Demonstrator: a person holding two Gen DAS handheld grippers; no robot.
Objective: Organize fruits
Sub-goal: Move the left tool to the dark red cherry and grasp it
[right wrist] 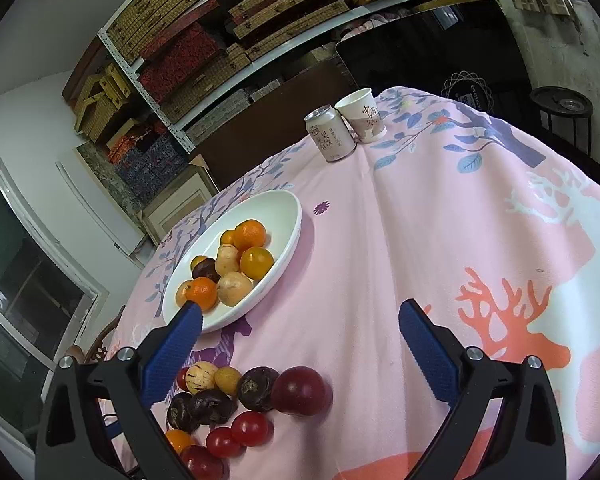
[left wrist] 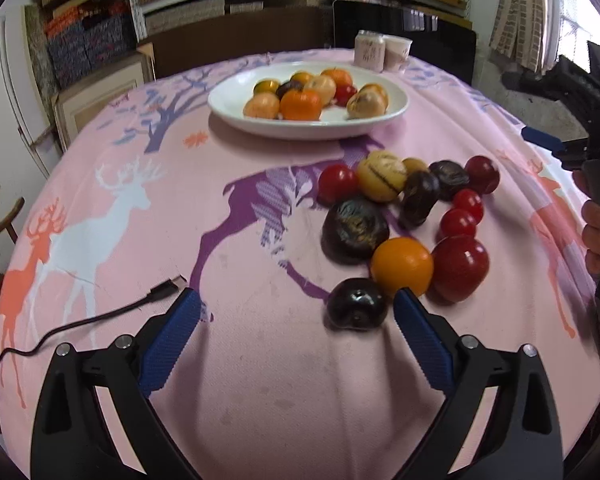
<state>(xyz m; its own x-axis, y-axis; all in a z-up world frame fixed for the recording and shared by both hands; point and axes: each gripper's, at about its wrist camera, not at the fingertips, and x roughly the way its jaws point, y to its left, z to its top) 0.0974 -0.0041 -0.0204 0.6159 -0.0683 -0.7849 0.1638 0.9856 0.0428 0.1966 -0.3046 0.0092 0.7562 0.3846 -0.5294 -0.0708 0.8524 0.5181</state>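
- Looking along both hand-held grippers, we see loose fruits clustered on the pink deer-print cloth of the worktop, on the near side of a white plate.
- We count in that cluster several small red tomatoes, a larger glossy red fruit, an orange fruit, wrinkled dark purple passion fruits, a shiny dark fruit and a pale yellow striped fruit.
- We find the plate already holding orange tangerines, pale yellow-tan fruits, one dark purple fruit and, seen from the left wrist, one red fruit.
- Our left hand-held gripper has its blue-padded jaws spread wide with nothing between them; the shiny dark fruit sits just beside the right-hand finger.
- Our right hand-held gripper also stands wide apart and empty, with the fruit cluster under its left-hand finger and the plate beyond that.
- We note a drink can and a paper cup side by side at the far edge of the worktop, well apart from the fruit.
- We see a black cable with its plug lying on the cloth near the left hand-held gripper's left-hand finger.
- Behind the worktop we see shelves stacked with boxes.
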